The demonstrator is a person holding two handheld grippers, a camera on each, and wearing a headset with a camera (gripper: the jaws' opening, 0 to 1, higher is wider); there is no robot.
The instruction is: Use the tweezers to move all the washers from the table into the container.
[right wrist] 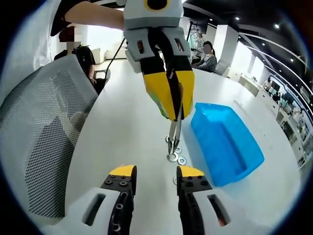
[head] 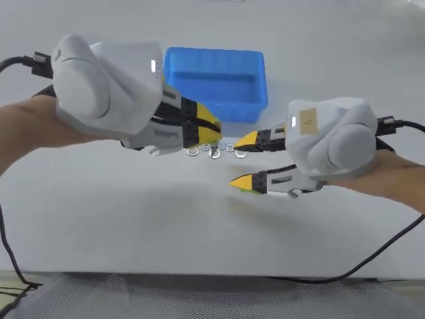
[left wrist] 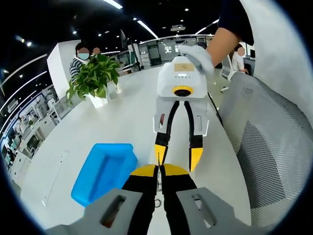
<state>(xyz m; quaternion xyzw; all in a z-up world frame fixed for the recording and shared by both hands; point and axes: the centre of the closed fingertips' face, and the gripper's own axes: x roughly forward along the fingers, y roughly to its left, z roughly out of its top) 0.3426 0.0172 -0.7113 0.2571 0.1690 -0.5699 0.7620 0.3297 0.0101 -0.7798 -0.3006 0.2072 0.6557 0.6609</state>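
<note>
Here we see the left tongs pressed together on the tweezers, whose thin legs slant down to the white worktop. The tweezer tips rest at a small cluster of washers. These lie flat on the worktop just in front of the blue container, and we cannot tell whether one is caught between the tips. The right tongs are spread wide and hold nothing. Their yellow tips face the left pair from the other side of the washers and sit near them. From the head view we see the container standing beyond both tongs. A mesh-backed chair stands at the worktop's edge, and a potted plant sits farther along it.
</note>
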